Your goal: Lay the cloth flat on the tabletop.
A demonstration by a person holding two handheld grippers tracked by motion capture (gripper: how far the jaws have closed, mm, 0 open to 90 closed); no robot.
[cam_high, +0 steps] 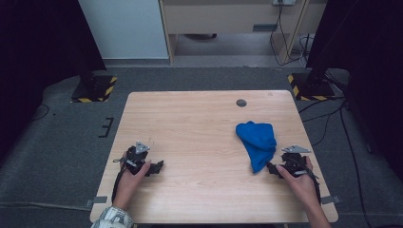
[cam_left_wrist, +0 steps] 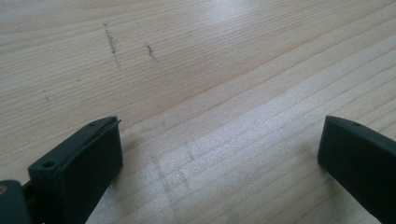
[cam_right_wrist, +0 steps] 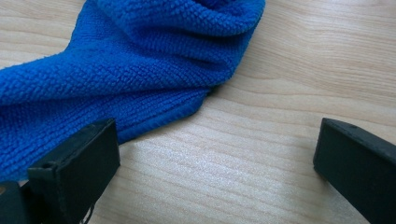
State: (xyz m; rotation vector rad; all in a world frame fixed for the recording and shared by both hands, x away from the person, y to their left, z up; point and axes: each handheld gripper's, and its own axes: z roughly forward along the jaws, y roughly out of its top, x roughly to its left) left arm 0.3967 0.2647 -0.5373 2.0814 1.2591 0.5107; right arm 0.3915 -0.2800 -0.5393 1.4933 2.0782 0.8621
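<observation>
A crumpled blue cloth (cam_high: 257, 141) lies on the right half of the wooden table (cam_high: 199, 128). My right gripper (cam_high: 272, 168) rests low on the table just beside the cloth's near tip, jaws open, nothing between them. In the right gripper view the blue cloth (cam_right_wrist: 116, 65) spreads across the upper left, its edge close to my left jaw, and bare wood lies between the jaws of the right gripper (cam_right_wrist: 215, 163). My left gripper (cam_high: 159, 165) sits on the table's left side, far from the cloth. The left gripper (cam_left_wrist: 219, 158) stands open over bare wood.
A round grommet hole (cam_high: 241, 102) sits near the table's far edge. Faint dark scuff marks (cam_left_wrist: 112, 44) streak the wood ahead of the left gripper. Grey carpet surrounds the table, with stand bases marked in yellow and black (cam_high: 95, 89) at the far corners and cables at the right.
</observation>
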